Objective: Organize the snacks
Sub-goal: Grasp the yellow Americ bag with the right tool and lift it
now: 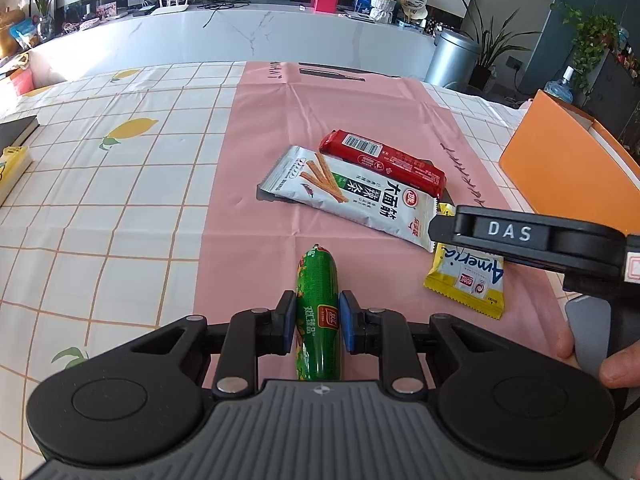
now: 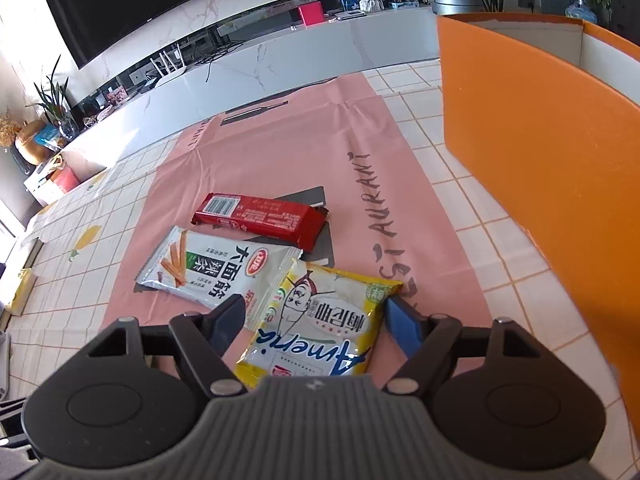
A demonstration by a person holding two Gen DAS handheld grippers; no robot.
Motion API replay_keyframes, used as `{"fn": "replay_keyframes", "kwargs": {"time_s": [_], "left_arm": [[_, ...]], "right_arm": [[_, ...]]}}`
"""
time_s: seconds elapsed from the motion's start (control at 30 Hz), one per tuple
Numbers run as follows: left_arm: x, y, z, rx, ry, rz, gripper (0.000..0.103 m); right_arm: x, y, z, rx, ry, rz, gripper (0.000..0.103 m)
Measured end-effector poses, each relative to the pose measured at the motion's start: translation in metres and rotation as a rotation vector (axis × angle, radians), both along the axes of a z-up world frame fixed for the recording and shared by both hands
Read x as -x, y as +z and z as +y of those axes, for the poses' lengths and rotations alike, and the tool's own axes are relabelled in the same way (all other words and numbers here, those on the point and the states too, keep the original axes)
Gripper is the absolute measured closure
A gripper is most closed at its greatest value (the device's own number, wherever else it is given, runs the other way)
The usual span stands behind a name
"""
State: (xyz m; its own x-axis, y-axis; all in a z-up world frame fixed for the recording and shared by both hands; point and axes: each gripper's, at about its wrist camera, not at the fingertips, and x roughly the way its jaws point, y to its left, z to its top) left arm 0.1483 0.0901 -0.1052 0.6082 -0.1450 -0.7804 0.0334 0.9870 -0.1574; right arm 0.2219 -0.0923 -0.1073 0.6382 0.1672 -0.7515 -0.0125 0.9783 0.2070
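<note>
My left gripper point(image 1: 318, 320) is shut on a green sausage stick point(image 1: 318, 312) that lies lengthwise between its fingers on the pink mat point(image 1: 260, 140). My right gripper point(image 2: 316, 320) is open, its fingers on either side of a yellow "Amerić" snack packet point(image 2: 320, 320) without pressing it; the same packet point(image 1: 468, 280) shows under the right gripper's body in the left wrist view. A silver spicy-strip packet point(image 1: 348, 192) point(image 2: 216, 268) and a red biscuit pack point(image 1: 384, 160) point(image 2: 260, 220) lie side by side further up the mat.
An open orange box point(image 2: 540, 140) point(image 1: 560, 160) stands on the right side of the table. The tablecloth point(image 1: 120, 200) is white with a lemon grid. A yellow box point(image 1: 12, 168) and a dark book point(image 1: 16, 130) sit at the left edge.
</note>
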Motion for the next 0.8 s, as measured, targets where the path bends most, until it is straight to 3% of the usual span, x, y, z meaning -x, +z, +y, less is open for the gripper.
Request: {"fn": "replay_keyframes", "kwargs": {"time_s": [0.2, 0.53, 0.67, 0.8], "left_arm": [[-0.001, -0.001, 0.003, 0.007, 0.008, 0.009, 0.075], [0.002, 0.001, 0.006, 0.000, 0.015, 0.043, 0.068], [0.002, 0.000, 0.007, 0.009, 0.021, 0.035, 0.068], [0.002, -0.001, 0.004, -0.005, 0.010, 0.020, 0.071]], "right_arm": [[0.012, -0.010, 0.029, 0.209, 0.128, -0.055, 0.028], [0.044, -0.005, 0.017, 0.214, 0.284, -0.042, 0.034], [0.054, -0.005, 0.014, 0.213, 0.316, -0.038, 0.034], [0.062, -0.003, 0.012, 0.210, 0.328, -0.043, 0.042]]}}
